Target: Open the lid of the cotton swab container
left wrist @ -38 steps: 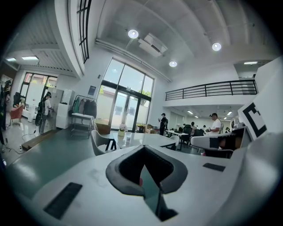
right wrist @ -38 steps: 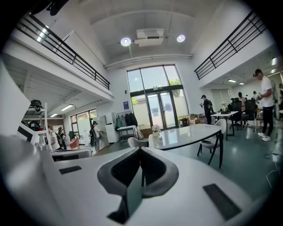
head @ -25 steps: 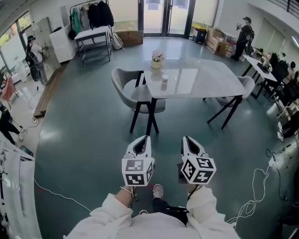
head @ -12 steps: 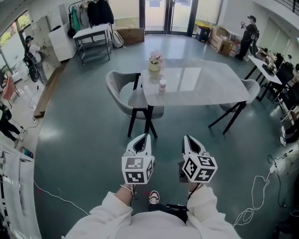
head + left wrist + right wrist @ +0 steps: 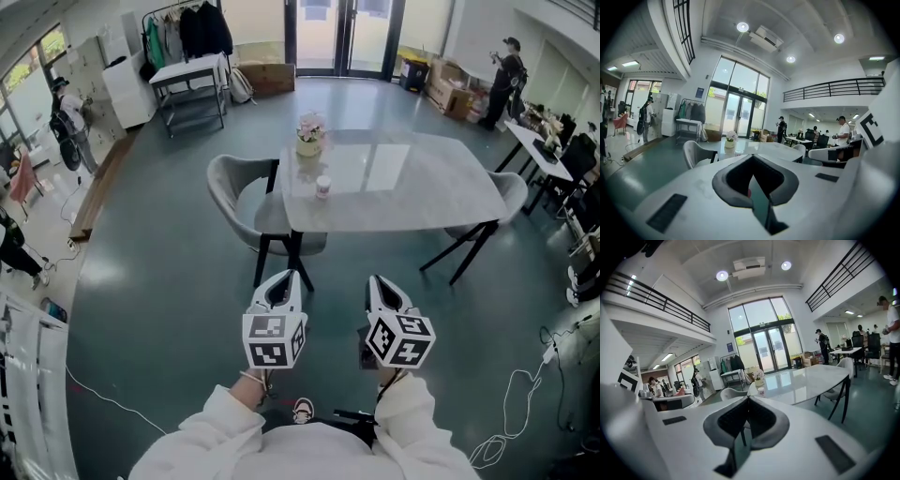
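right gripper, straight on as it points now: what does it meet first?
Nothing near the right gripper: open floor. Farther on, probably the table at its near left end, by the grey chair. The cotton swab container sits just right of that line. Depth unclear.

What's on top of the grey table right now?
A small container and a flower pot, both near the table's left end. The container's inside cannot be seen.

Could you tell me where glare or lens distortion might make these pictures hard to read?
Head view: window light glares off the table top, yet the small container is readable; straight lines bow outward. Left gripper view: strong fisheye, black corners, the ceiling light blooms. Right gripper view: same fisheye, the table mirrors the glass doors.
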`<state>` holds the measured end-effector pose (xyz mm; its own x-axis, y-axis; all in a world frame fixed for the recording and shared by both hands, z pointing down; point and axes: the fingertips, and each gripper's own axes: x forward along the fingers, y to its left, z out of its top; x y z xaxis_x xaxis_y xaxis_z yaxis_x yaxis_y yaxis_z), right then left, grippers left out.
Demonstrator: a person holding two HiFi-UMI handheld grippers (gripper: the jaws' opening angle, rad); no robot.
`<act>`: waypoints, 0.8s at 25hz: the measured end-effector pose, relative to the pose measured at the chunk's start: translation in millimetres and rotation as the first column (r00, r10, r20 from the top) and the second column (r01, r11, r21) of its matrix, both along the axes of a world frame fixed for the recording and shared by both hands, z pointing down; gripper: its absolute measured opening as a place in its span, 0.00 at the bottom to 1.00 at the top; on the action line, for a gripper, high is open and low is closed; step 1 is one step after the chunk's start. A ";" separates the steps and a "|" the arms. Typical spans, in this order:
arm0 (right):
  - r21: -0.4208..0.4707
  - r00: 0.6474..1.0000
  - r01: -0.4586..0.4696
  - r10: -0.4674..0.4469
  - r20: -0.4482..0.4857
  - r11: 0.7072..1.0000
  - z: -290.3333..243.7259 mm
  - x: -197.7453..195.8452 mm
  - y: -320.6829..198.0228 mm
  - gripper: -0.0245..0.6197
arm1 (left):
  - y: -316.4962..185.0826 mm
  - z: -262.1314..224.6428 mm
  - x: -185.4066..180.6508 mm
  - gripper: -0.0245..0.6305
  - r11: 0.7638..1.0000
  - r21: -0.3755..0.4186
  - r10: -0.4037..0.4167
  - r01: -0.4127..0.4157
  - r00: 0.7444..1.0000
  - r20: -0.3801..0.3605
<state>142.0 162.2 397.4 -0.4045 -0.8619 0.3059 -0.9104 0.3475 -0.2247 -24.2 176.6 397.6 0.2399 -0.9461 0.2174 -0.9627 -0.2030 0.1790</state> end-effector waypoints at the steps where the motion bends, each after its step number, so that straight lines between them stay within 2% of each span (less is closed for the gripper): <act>1: -0.001 1.000 -0.002 0.002 0.001 1.000 0.2 3.2 -2.8 0.13 | -3.4 -0.2 1.4 0.04 1.000 0.000 -0.002 0.002 1.000 0.000; 8: -0.019 1.000 -0.013 0.013 0.014 1.000 3.5 15.2 -18.4 0.13 | -17.3 -2.1 9.2 0.04 1.000 -0.004 0.007 -0.007 1.000 -0.005; 13: -0.032 1.000 -0.001 0.001 0.012 0.999 13.6 9.5 -24.6 0.13 | -24.7 4.7 3.8 0.04 1.000 -0.003 -0.004 0.004 1.000 0.009; 20: -0.033 1.000 0.007 -0.007 -0.010 0.999 20.1 3.2 -61.9 0.13 | -68.6 9.8 -1.0 0.04 1.000 0.005 -0.001 0.001 1.000 -0.012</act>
